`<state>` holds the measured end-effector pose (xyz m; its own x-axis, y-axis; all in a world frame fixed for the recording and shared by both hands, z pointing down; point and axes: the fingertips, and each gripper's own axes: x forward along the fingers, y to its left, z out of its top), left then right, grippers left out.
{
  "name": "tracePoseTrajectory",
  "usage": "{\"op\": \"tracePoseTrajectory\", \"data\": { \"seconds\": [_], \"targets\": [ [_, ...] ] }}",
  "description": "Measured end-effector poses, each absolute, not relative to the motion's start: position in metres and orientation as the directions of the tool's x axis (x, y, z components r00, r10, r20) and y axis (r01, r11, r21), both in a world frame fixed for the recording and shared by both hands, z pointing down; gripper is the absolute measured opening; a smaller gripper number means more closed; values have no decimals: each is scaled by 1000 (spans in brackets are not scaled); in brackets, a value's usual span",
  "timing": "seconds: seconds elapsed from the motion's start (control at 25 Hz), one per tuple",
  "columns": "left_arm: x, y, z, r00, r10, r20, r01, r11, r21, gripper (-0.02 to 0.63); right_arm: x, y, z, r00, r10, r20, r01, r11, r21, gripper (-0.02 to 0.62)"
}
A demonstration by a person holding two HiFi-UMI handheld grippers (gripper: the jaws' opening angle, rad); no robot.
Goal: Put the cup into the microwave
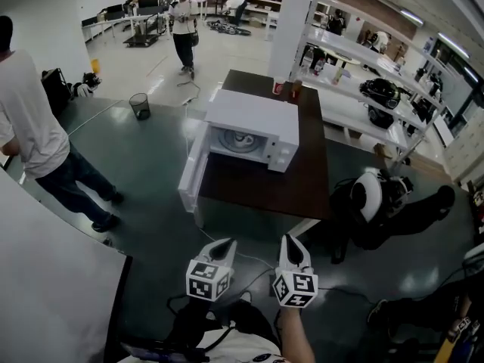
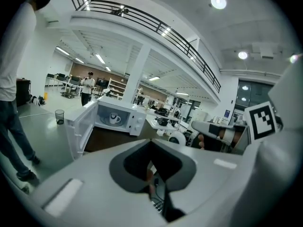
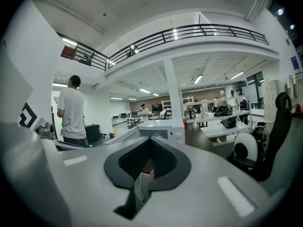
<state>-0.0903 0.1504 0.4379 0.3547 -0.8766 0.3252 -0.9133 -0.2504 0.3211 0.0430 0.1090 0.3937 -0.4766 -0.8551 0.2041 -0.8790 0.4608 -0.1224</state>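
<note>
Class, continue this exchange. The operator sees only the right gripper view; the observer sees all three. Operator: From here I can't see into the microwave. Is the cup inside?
Observer: Yes, the cup stands inside the microwave, on the turntable.
Operator: Is the door closed?
Observer: No, the door is swung wide open, toward the left in the head view.
Operator: What about the left tongs?
Observer: The left tongs are shut, with nothing between them.
</note>
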Motion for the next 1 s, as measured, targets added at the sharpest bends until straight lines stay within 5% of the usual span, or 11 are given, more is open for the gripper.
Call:
{"op": "tracePoseTrajectory", "data": {
  "seconds": [1.0],
  "targets": [
    [-87,191,401,284,-927,246,-952,-242,187,-2,73,175,355,-502,-860,93,-864,493,-103,0]
  ]
}}
